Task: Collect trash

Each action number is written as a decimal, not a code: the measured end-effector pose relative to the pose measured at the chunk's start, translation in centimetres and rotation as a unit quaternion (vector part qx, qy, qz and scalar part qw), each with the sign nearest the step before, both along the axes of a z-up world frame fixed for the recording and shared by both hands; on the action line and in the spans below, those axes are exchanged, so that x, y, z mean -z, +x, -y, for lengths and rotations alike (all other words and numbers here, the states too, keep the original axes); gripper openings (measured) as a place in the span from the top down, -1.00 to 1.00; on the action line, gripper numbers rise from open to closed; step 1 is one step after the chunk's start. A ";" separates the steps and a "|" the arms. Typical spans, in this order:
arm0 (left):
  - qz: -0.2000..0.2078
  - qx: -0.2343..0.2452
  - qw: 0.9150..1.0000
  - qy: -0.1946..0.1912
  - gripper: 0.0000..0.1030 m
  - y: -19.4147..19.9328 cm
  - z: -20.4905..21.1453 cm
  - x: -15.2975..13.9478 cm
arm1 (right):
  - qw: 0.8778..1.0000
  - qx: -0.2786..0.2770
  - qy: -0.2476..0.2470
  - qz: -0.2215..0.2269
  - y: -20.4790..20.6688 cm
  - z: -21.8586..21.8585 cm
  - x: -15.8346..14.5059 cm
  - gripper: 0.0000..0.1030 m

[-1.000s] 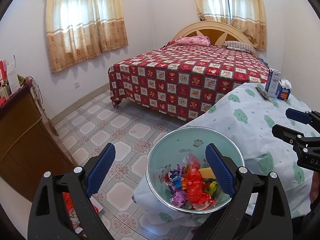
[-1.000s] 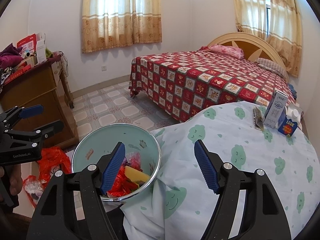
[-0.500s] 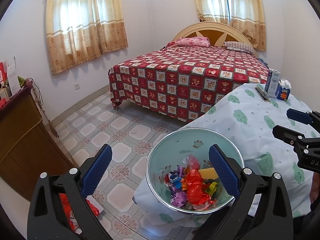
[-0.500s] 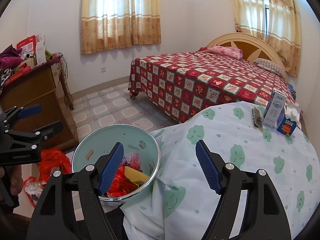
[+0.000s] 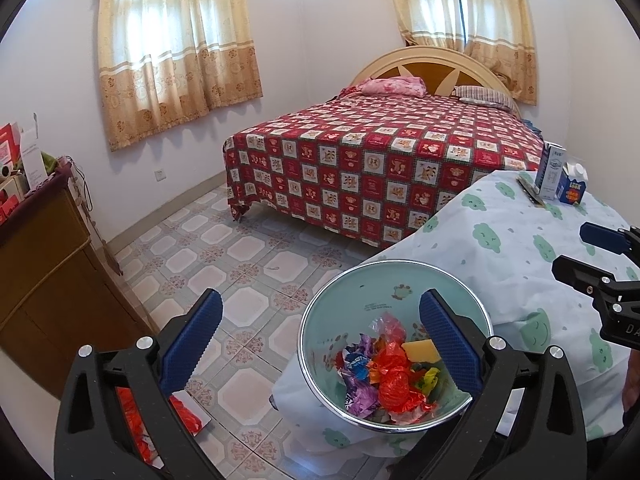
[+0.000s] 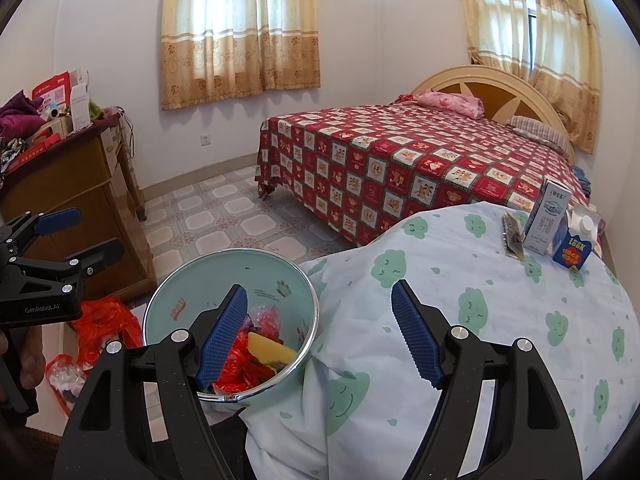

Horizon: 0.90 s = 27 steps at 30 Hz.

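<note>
On the tablecloth (image 6: 460, 280): two cartons (image 6: 546, 218), one bin (image 6: 192, 292).

Glossy enamelled bin (image 5: 360, 300), crinkly foil wrappers (image 5: 394, 384), matt cotton cloth (image 6: 480, 320).

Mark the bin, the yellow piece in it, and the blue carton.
bin (image 5: 400, 280), left wrist view, bare inner wall under the far rim
yellow piece (image 6: 270, 351), right wrist view, middle of its top face
blue carton (image 6: 572, 251), right wrist view, printed front face

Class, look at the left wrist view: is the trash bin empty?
No, the trash bin holds crumpled coloured wrappers at its bottom.
</note>
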State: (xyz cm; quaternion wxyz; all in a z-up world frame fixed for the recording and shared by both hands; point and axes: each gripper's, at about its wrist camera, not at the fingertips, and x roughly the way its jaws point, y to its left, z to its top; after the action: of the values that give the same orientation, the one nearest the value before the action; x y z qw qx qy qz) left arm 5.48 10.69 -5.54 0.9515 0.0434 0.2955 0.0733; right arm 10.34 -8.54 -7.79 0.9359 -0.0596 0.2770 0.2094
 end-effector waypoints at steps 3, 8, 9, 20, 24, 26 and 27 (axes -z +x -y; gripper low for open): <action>0.002 -0.001 1.000 0.002 -0.88 0.0 0.0 -0.1 | 1.000 0.000 0.000 0.000 0.1 0.2 0.0 -0.44; 0.008 0.003 1.000 0.005 -0.88 -0.3 -0.1 -0.3 | 1.000 0.002 0.002 0.001 0.1 0.7 -0.1 -0.44; 0.009 0.005 1.000 0.005 -0.88 -0.4 -0.1 -0.3 | 1.000 0.003 0.002 0.002 0.1 0.8 -0.1 -0.44; 0.009 0.004 1.000 0.005 -0.88 -0.3 0.1 -0.1 | 1.000 0.007 0.004 0.004 0.1 0.8 -0.2 -0.49; 0.007 0.002 1.000 0.005 -0.89 -0.3 0.0 0.1 | 1.000 0.007 0.005 0.004 0.1 0.9 -0.2 -0.50; 0.006 0.001 1.000 0.004 -0.89 -0.2 0.0 0.2 | 1.000 0.007 0.004 0.004 0.1 0.9 -0.2 -0.50; 0.006 0.000 1.000 0.005 -0.89 -0.2 0.0 0.3 | 1.000 0.007 0.004 0.005 0.1 0.9 -0.2 -0.50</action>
State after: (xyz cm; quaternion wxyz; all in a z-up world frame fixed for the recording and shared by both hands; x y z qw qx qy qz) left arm 5.26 10.71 -5.79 0.9532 0.0477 0.2892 0.0746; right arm 10.45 -9.40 -7.61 0.9388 -0.0546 0.2723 0.2036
